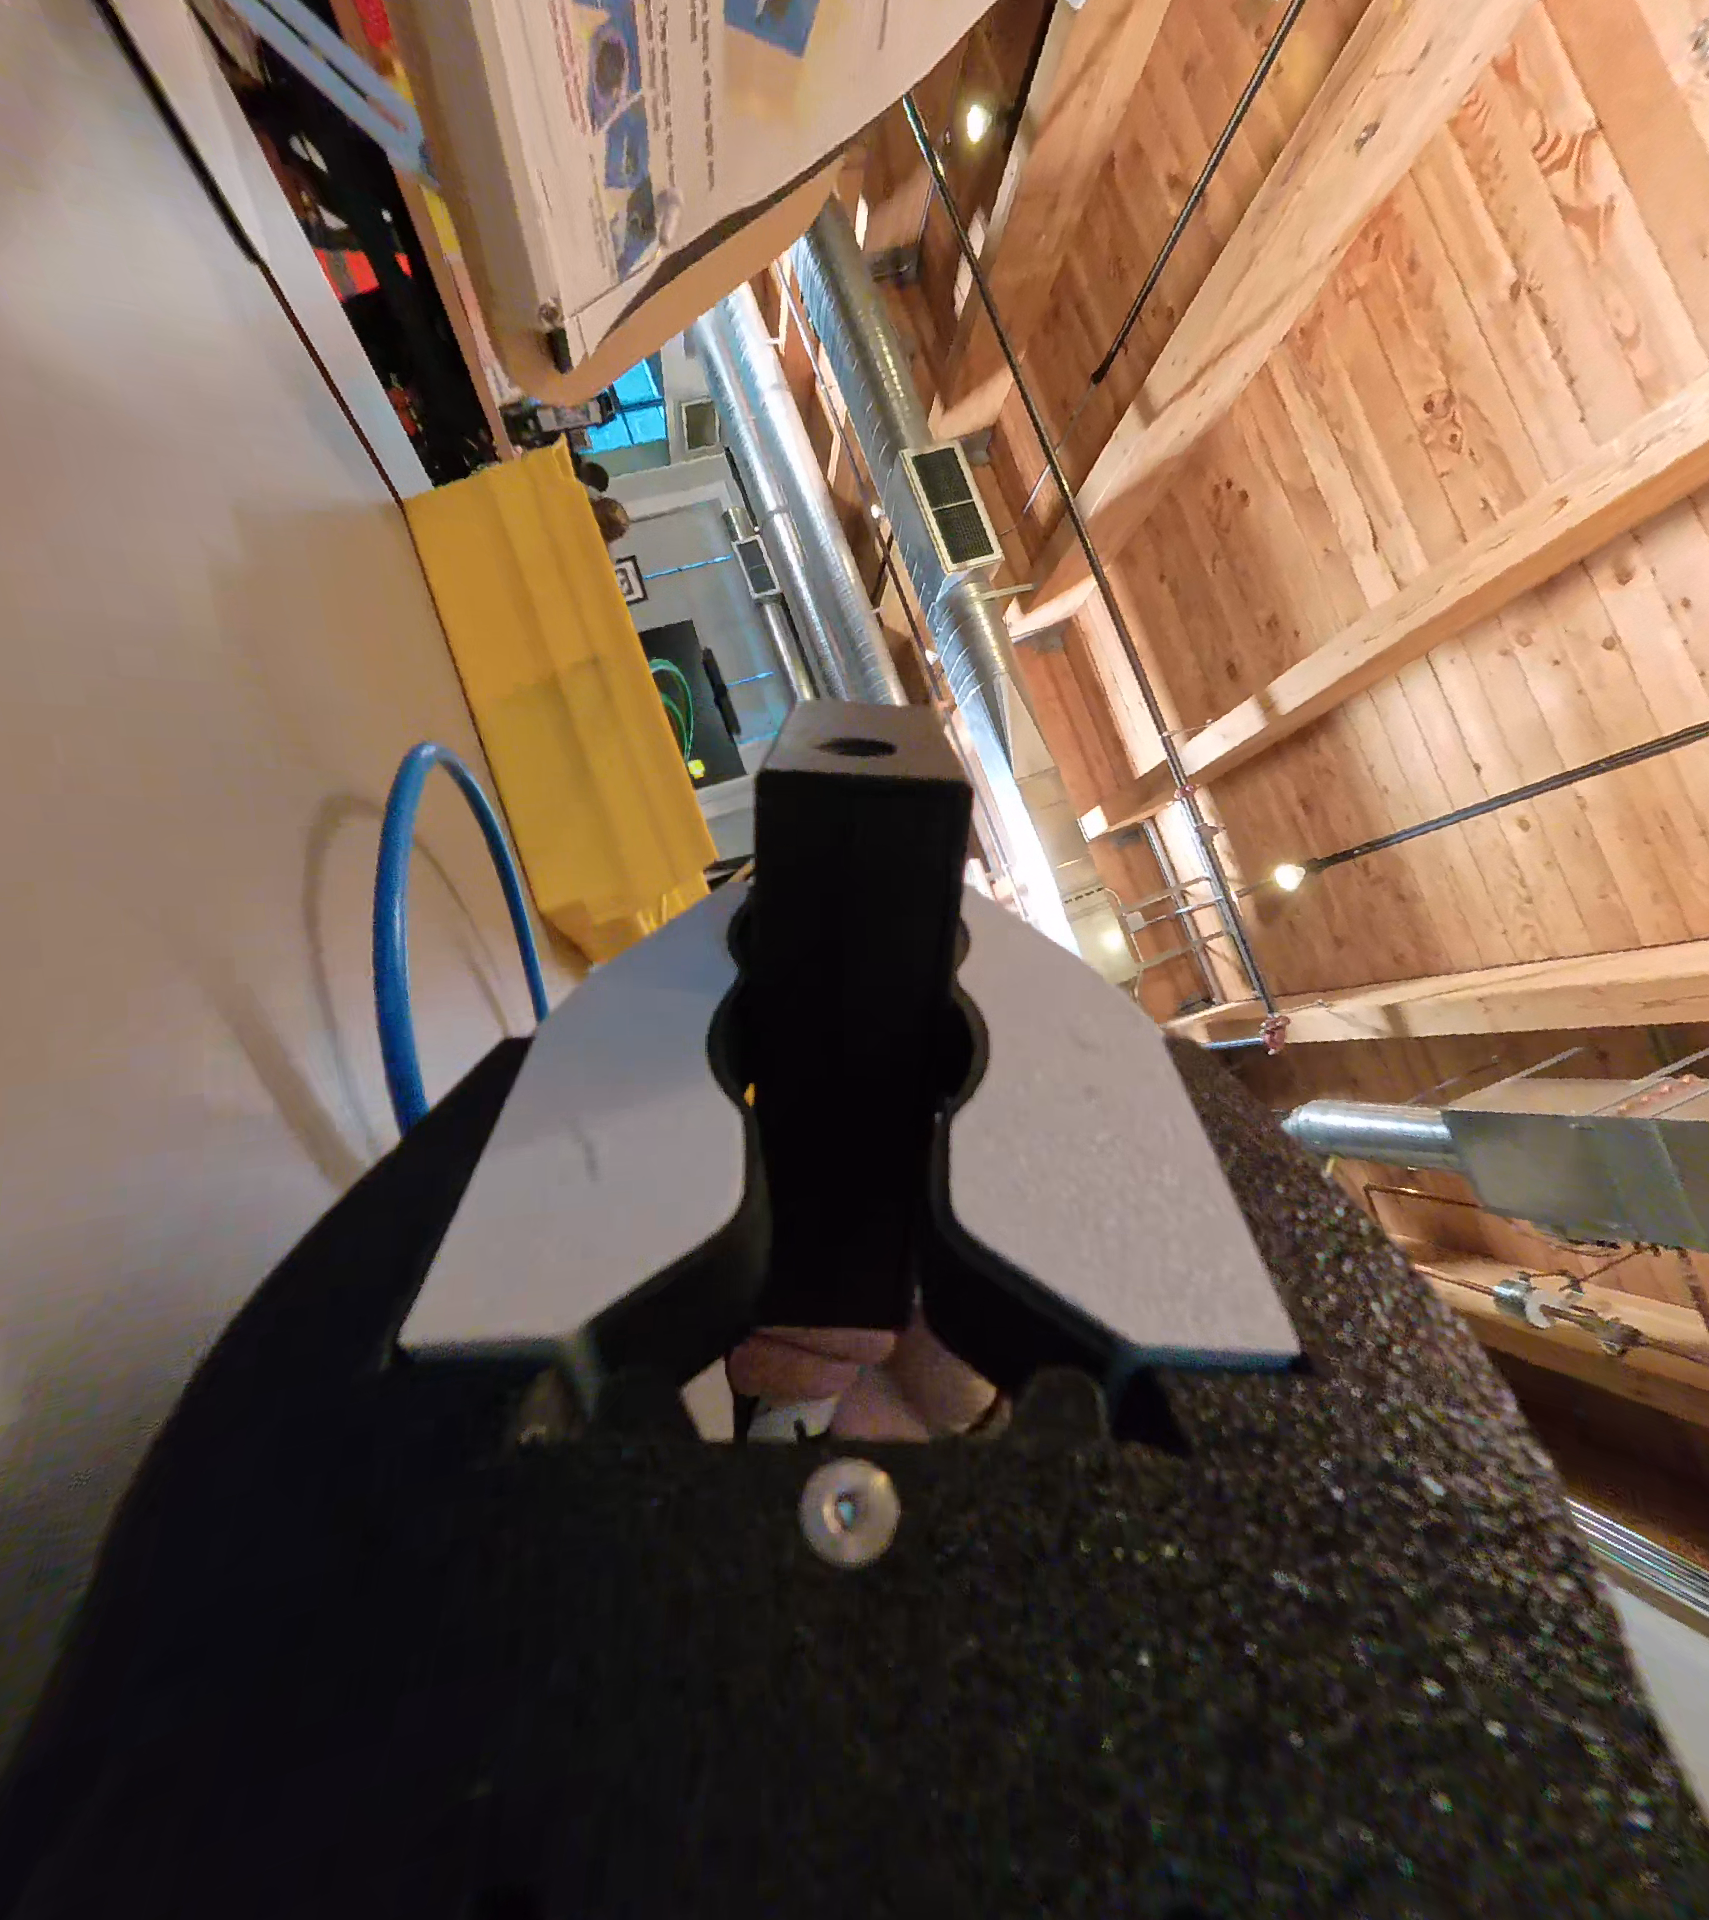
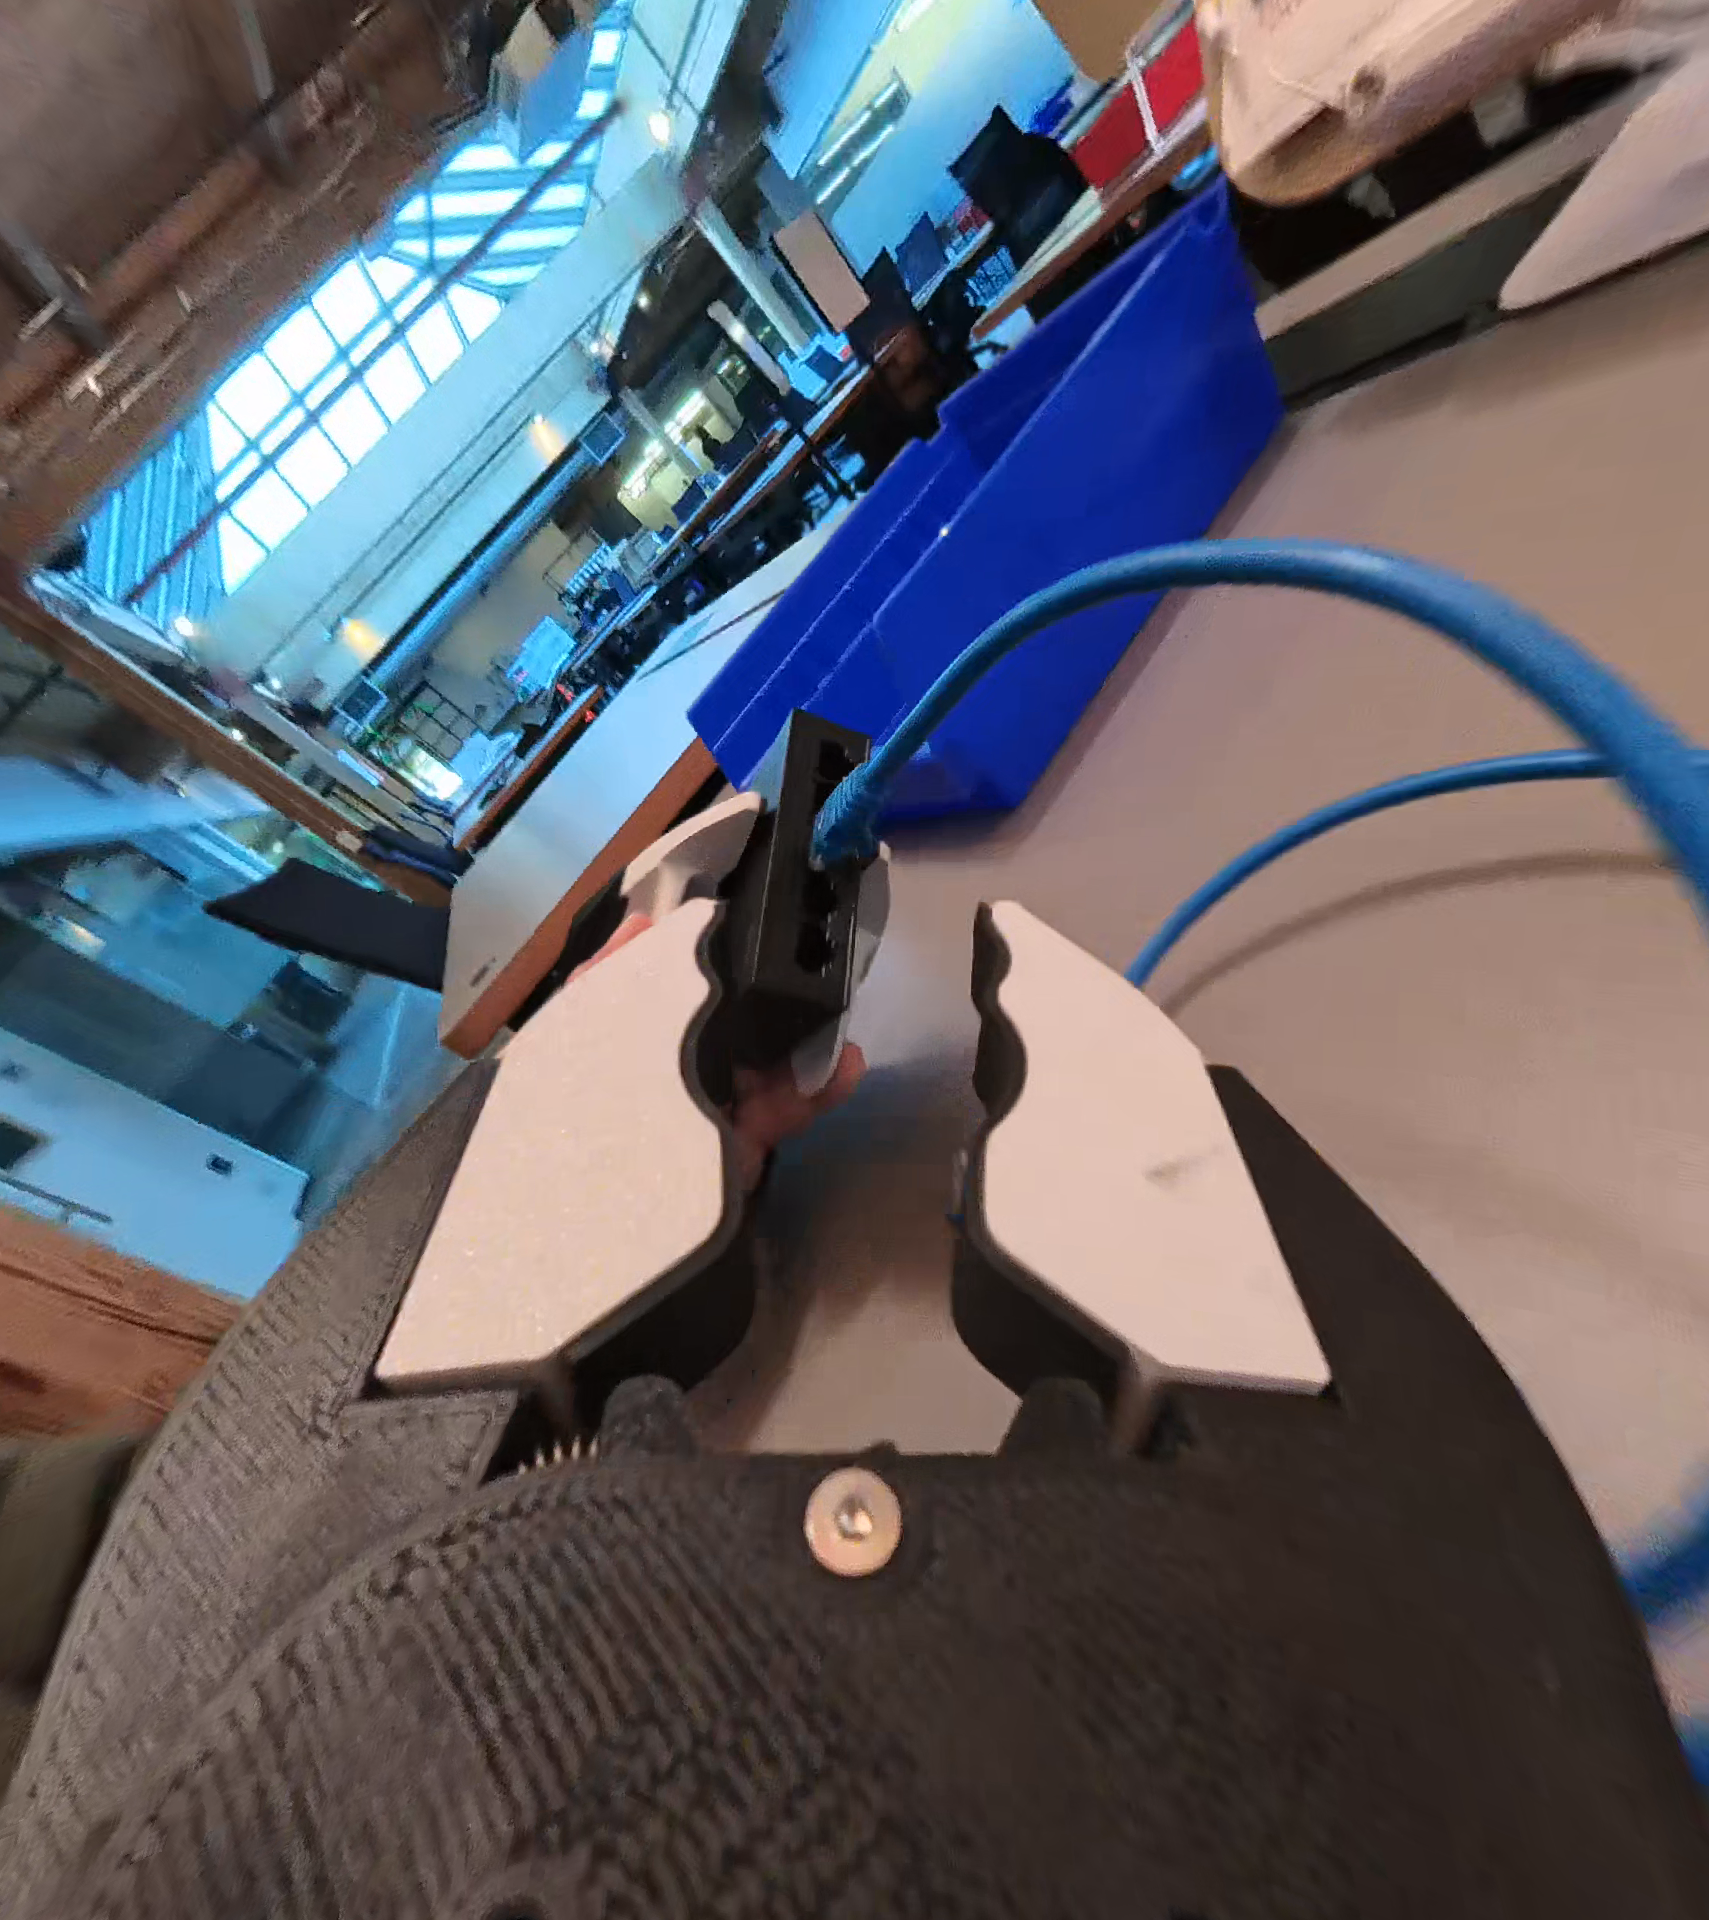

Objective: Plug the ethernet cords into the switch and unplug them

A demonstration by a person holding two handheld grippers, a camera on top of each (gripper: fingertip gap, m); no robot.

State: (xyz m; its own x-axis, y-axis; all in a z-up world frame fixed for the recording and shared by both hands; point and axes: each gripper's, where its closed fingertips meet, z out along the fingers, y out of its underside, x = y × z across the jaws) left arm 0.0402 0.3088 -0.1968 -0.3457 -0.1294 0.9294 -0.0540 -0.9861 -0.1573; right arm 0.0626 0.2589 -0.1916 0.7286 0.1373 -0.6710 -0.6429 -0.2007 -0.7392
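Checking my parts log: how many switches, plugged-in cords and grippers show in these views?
switch: 1
blue cord plugged into it: 1
Grippers: 2, left gripper and right gripper
Total: 4

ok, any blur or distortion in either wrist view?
Left wrist view: sharp on the black rectangular switch, wide-angle bending of the wooden ceiling beams. Right wrist view: motion-smeared edges, the blue ethernet cable blurs at right.
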